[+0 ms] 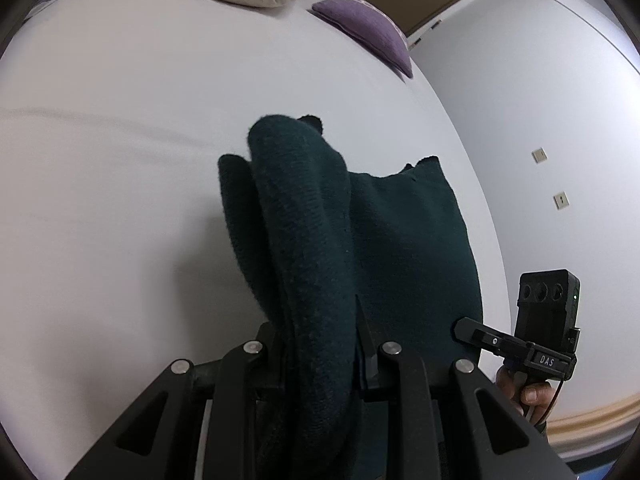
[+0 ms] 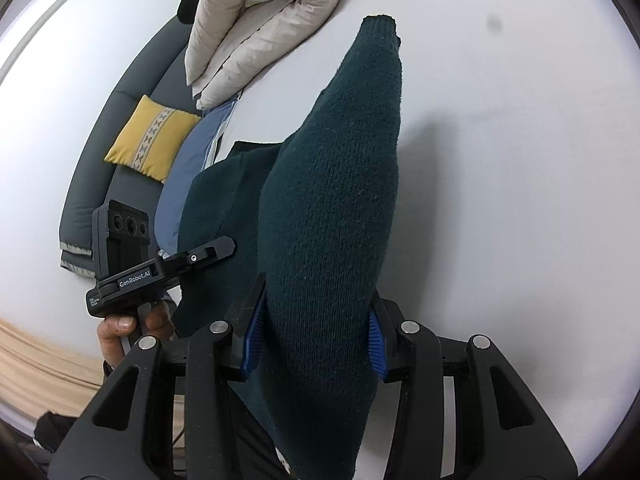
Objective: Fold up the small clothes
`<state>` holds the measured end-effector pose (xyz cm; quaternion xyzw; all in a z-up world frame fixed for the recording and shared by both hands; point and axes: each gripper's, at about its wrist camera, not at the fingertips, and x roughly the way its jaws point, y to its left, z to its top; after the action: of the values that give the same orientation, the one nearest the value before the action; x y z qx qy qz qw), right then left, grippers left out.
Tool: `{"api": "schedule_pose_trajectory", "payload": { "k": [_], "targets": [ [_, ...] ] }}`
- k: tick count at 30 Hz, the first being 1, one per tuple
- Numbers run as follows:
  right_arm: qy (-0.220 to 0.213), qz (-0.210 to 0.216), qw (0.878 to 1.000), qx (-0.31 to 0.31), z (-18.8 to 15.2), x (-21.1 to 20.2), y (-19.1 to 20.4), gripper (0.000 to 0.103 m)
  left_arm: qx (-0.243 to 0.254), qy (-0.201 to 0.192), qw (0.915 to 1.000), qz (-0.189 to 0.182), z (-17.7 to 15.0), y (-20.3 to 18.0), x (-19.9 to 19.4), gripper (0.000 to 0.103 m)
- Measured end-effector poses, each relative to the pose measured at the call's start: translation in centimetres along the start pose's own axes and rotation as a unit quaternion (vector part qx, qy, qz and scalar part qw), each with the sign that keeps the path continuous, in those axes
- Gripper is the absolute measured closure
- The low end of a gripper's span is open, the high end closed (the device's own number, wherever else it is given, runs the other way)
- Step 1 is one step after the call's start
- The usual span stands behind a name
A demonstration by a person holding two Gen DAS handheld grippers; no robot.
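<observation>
While my left view alone shows a purple pillow [image 1: 366, 26], my right shows a yellow cushion [image 2: 154, 138] and sofa [image 2: 100, 152]. Both jaws grip the sweater [image 1: 320, 240], left gripper [image 1: 320, 344] and right gripper [image 2: 316, 336], lifted over the bed [image 1: 120, 140]. A duvet [image 2: 260, 20] lies beyond.

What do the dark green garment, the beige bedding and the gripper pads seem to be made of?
Dark green garment: knitted yarn, probably wool or acrylic; visible knit rows, fuzzy matte surface.
Beige bedding: padded woven fabric, likely a quilted duvet; puffy folds, smooth surface.
Gripper pads: blue ribbed rubber or plastic, apparently.
</observation>
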<state>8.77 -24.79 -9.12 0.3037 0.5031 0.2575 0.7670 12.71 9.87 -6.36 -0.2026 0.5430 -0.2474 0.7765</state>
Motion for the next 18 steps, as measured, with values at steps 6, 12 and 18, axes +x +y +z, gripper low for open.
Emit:
{"api": "schedule_pose_trajectory", "payload": {
  "k": [6,12,18],
  "targets": [
    [-0.002,0.002,1.0,0.02,-5.7,-2.1,-2.3,0.063,-0.003,0.013,0.9999,-0.004,-3.2,0.0,1.4,0.078],
    [-0.002,-0.002,0.999,0.047,-8.6,-1.1,-5.3,0.063,-0.007,0.019,0.9998,0.004,-4.1,-0.1,4.3,0.077],
    [-0.008,0.032,0.996,0.083,-9.0,0.2,-9.3,0.059,-0.017,0.012,0.9997,0.014,-5.0,1.0,5.4,0.066]
  ]
}}
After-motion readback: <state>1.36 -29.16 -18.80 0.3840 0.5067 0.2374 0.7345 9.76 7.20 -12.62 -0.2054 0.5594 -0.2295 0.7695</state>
